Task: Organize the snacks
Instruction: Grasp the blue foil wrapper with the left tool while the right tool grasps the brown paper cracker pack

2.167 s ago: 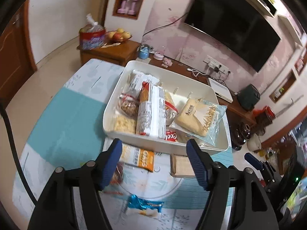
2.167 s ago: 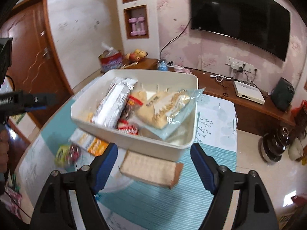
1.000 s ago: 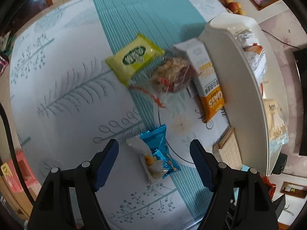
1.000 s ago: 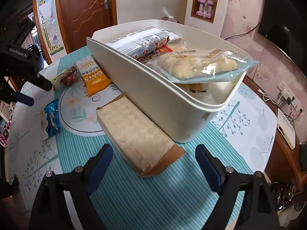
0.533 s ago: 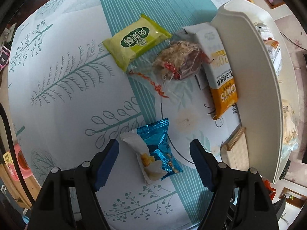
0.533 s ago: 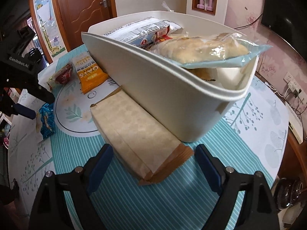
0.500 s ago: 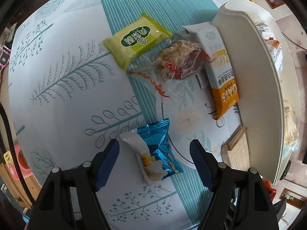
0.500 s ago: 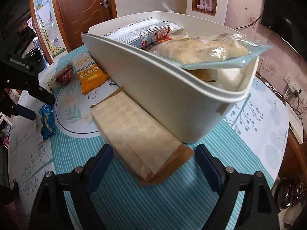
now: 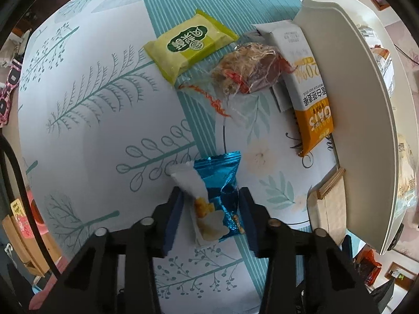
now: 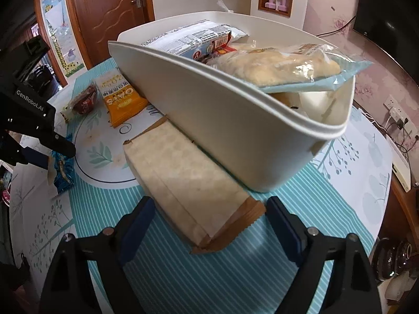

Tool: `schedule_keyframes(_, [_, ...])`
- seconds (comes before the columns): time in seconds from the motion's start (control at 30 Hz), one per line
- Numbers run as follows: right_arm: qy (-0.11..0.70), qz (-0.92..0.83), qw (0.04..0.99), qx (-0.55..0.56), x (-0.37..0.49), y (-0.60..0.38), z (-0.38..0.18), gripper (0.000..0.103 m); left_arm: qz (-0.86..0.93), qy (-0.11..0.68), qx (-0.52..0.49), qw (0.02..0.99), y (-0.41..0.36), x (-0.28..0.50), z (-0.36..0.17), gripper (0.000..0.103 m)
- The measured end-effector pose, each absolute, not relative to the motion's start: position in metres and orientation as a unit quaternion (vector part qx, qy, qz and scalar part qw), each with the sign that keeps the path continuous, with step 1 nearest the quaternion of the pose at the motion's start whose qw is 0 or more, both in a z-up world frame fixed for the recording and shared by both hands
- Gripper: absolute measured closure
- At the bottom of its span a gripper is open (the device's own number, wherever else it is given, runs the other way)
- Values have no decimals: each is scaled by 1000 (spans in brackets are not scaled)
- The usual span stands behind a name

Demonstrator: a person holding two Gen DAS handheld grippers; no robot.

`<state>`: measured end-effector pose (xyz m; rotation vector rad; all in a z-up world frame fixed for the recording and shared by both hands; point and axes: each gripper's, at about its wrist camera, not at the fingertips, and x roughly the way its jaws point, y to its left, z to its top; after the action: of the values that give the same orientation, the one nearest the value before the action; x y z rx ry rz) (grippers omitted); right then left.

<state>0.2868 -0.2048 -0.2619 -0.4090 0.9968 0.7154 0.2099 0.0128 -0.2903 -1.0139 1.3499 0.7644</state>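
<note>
My left gripper (image 9: 210, 209) points down at the table, its jaws closing on a blue snack packet (image 9: 222, 180) with a white torn flap; both pads touch the packet's sides. The right wrist view shows that packet (image 10: 61, 172) at the far left, under the left gripper (image 10: 56, 154). My right gripper (image 10: 209, 225) stands wide open, closing slightly, astride the near end of a long beige cracker packet (image 10: 178, 167), its pads clear of it. The packet lies along the white bin (image 10: 222, 120), which holds several snacks.
A white and orange oats box (image 9: 311, 99) lies against the bin's wall (image 9: 366, 104). A clear-wrapped snack (image 9: 251, 68) and a green packet (image 9: 191, 44) lie further out on the leaf-print tablecloth (image 9: 91, 130). A wooden door (image 10: 104, 18) and a low cabinet stand beyond.
The left gripper has sunk toward the blue packet and its jaws have narrowed from wide apart to touching it. The right gripper has barely moved.
</note>
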Motion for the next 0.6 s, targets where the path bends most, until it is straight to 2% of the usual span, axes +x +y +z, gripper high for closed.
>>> schedule_keyframes(0.3, [477, 344, 788, -185, 273, -210, -257, 33, 321, 586, -434, 605, 6, 214, -290, 69])
schedule_keyframes(0.6, [494, 338, 785, -161, 258, -217, -250, 39, 304, 594, -426, 611, 0, 217, -289, 71])
